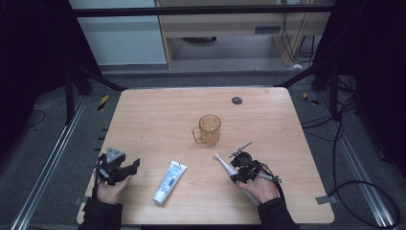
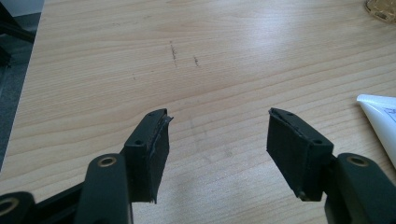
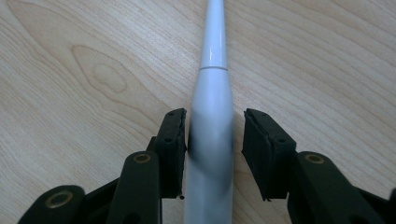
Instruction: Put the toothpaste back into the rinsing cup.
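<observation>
Right gripper view: your right gripper (image 3: 212, 140) straddles the white electric toothbrush (image 3: 212, 121) on the table (image 3: 70, 70), left pad touching, right pad apart; brush head cut off. Your left gripper (image 2: 217, 140) is spread over bare wood beside the toothpaste tube (image 2: 380, 126).
</observation>
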{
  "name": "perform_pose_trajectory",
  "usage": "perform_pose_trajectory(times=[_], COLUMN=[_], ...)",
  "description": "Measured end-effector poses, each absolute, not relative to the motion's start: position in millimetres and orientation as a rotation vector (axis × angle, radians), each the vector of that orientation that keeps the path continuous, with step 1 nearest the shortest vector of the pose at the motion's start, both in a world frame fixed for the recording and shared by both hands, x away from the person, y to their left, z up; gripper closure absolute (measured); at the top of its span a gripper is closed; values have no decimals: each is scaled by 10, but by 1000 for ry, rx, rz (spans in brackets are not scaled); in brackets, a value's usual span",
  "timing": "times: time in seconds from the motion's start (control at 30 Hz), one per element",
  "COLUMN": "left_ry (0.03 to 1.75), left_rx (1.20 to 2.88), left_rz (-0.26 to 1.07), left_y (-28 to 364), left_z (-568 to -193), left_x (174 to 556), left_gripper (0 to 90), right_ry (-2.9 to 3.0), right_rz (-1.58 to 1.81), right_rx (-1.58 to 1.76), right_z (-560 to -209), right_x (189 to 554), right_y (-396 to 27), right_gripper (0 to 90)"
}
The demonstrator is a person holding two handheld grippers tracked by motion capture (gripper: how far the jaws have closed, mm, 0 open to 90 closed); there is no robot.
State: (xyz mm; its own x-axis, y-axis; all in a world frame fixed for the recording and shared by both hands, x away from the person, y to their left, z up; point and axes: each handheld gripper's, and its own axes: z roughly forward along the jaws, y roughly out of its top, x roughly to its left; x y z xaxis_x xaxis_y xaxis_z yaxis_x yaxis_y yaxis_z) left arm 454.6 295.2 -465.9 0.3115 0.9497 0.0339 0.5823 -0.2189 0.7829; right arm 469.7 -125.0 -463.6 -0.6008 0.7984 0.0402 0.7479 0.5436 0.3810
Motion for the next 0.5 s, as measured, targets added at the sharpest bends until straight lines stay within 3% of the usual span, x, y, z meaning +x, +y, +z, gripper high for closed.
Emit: perform_pose_trajectory(times=[0.5], left_ry=[1358], left_rx=[1907], left_rz=[693], left_y=[2948], left_z=[-4665], left_x=[4550], left_gripper=[387], right_ry=[2652], right_rz=[510], right_rx=[1354], right_z=[-4693], right_x=[4726], right_y=[-1227], right_gripper=[637])
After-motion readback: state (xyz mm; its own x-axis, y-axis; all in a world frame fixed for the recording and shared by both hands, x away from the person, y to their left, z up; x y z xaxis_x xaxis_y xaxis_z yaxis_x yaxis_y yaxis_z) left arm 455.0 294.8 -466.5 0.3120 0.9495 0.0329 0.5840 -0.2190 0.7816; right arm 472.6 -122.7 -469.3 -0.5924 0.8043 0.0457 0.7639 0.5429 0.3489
